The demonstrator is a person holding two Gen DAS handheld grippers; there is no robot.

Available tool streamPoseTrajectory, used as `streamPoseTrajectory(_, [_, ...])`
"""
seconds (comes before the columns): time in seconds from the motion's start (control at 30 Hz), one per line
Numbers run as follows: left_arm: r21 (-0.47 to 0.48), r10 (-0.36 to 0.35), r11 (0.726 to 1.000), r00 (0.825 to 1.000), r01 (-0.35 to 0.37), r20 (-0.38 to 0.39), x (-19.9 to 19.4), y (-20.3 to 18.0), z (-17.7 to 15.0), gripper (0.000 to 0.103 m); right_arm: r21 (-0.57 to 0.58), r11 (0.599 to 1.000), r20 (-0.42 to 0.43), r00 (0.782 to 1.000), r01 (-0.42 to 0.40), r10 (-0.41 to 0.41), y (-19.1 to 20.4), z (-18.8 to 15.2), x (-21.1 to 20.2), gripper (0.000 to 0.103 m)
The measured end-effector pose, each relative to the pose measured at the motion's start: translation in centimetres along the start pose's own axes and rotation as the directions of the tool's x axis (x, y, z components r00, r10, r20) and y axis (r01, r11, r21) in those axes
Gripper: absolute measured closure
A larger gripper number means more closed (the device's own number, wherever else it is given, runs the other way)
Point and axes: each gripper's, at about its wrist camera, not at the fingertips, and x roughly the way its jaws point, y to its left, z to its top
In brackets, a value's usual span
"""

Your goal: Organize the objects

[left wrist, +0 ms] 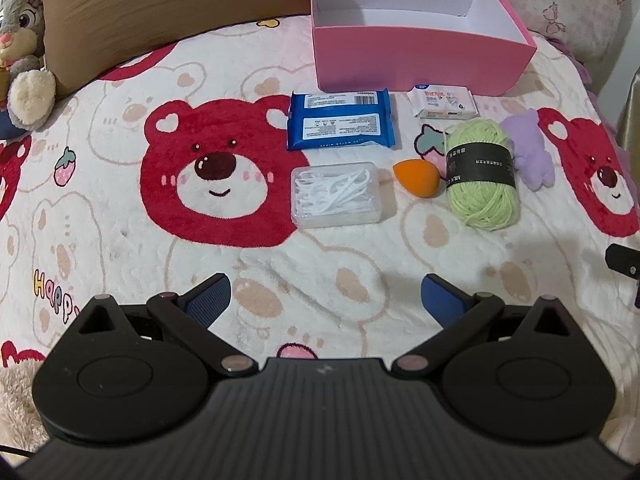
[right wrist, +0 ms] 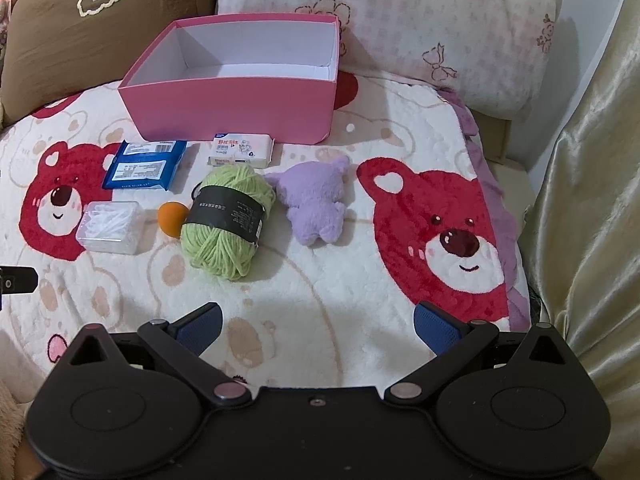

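Observation:
An empty pink box (left wrist: 416,60) (right wrist: 232,108) stands at the back of the bear-print blanket. In front of it lie a blue wipes pack (left wrist: 342,119) (right wrist: 145,165), a small white-pink tissue pack (left wrist: 443,102) (right wrist: 242,150), a clear box of floss picks (left wrist: 336,194) (right wrist: 110,227), an orange sponge egg (left wrist: 416,175) (right wrist: 171,218), a green yarn ball (left wrist: 480,172) (right wrist: 226,222) and a purple plush toy (left wrist: 528,154) (right wrist: 316,204). My left gripper (left wrist: 326,300) hovers open, nearer than the floss box. My right gripper (right wrist: 318,326) hovers open, nearer than the yarn and plush.
A brown cushion (left wrist: 168,12) (right wrist: 92,28) and a pink-patterned pillow (right wrist: 400,20) back the bed. A grey rabbit plush (left wrist: 22,48) sits at the far left. A shiny beige cloth (right wrist: 592,200) hangs on the right. The other gripper's black edge (left wrist: 624,264) shows at the right.

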Motion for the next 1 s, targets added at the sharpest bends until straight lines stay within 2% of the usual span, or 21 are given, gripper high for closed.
streamPoseTrajectory(0.17, [-0.015, -0.024, 1.000, 1.000, 0.024, 0.006, -0.7, 0.1, 0.4, 0.000, -0.008, 1.000, 0.002, 1.000, -0.015, 0.015, 0.0, 0.0, 0.0, 0.000])
streamPoseTrajectory(0.23, [-0.059, -0.045, 0.997, 0.999, 0.045, 0.000, -1.1, 0.7, 1.0, 0.000, -0.006, 1.000, -0.001, 1.000, -0.023, 0.023, 0.0, 0.1, 0.1, 0.000])
streamPoseTrajectory(0.3, [-0.094, -0.059, 0.994, 0.998, 0.060, 0.013, -1.7, 1.3, 1.7, 0.000, -0.009, 0.998, -0.009, 0.998, -0.067, 0.067, -0.1, 0.3, 0.1, 0.000])
streamPoseTrajectory(0.4, [-0.065, -0.073, 0.995, 0.997, 0.074, 0.016, -2.3, 1.6, 2.9, 0.000, -0.033, 0.992, -0.003, 0.993, -0.118, 0.118, -0.1, 0.9, -0.7, 0.000])
streamPoseTrajectory(0.5, [-0.042, -0.078, 0.996, 0.997, 0.078, 0.009, -2.6, 1.9, 4.0, 0.001, -0.098, 0.988, 0.023, 0.992, -0.118, 0.121, 0.1, 1.7, -2.3, 0.000])
streamPoseTrajectory(0.67, [-0.021, -0.134, 0.991, 0.991, 0.135, 0.028, -3.6, 1.9, 5.6, 0.001, -0.169, 0.975, 0.040, 0.987, -0.144, 0.153, -0.3, 3.5, -4.5, 0.000])
streamPoseTrajectory(0.83, [-0.010, -0.183, 0.983, 0.982, 0.183, 0.052, -3.9, 0.5, 6.9, 0.000, -0.255, 0.932, 0.022, 0.962, -0.258, 0.272, -0.1, 5.2, -5.5, 0.000])
streamPoseTrajectory(0.9, [-0.008, -0.176, 0.984, 0.982, 0.177, 0.066, -3.5, -0.2, 7.4, 0.000, -0.287, 0.919, 0.053, 0.954, -0.269, 0.295, 0.3, 5.6, -5.4, 0.000])
streamPoseTrajectory(1.0, [0.025, -0.178, 0.984, 0.980, 0.176, 0.093, -2.5, -1.5, 8.0, 0.000, -0.325, 0.917, 0.178, 0.938, -0.230, 0.298, 0.5, 5.5, -5.2, 0.000])
